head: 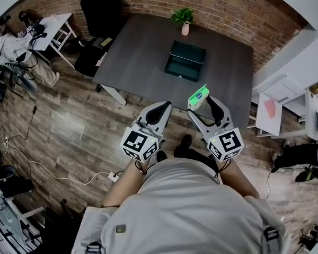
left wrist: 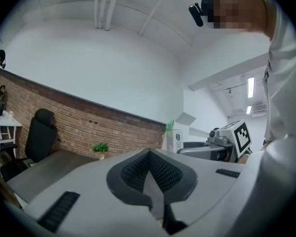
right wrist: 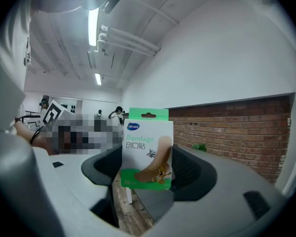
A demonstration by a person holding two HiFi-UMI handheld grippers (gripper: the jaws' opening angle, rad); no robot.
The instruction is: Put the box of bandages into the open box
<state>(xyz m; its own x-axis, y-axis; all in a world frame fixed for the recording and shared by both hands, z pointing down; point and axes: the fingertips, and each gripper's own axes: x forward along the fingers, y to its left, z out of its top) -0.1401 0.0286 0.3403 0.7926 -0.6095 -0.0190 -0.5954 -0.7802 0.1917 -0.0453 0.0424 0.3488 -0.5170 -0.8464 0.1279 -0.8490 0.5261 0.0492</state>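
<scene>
While the right tool (head: 201, 103) grips the lower part of the box of bandages (head: 199, 96), with a jaw closed against either side, the left tool (head: 160, 110) holds nothing and its jaws are pressed together at the tips. Both tools are held up in front of the person, side by side, short of the near edge of the dark counter (head: 143, 52) and above the wooden floor (head: 69, 120). The open box (head: 185, 61), dark green with its lid back, sits well apart from the tools on the far half of the counter. A small potted plant (head: 184, 19) stands behind it at the counter's far edge. A black chair (head: 100, 7) stands at the far left corner by the brick wall. Nothing lies on the counter between the tools and the open box. The box of bandages stands upright in the right tool (right wrist: 148, 168). Its white front (right wrist: 147, 149) has a green hang tab on top, a green band at the bottom, the word "Bandage", and a picture of a tan plaster strip
</scene>
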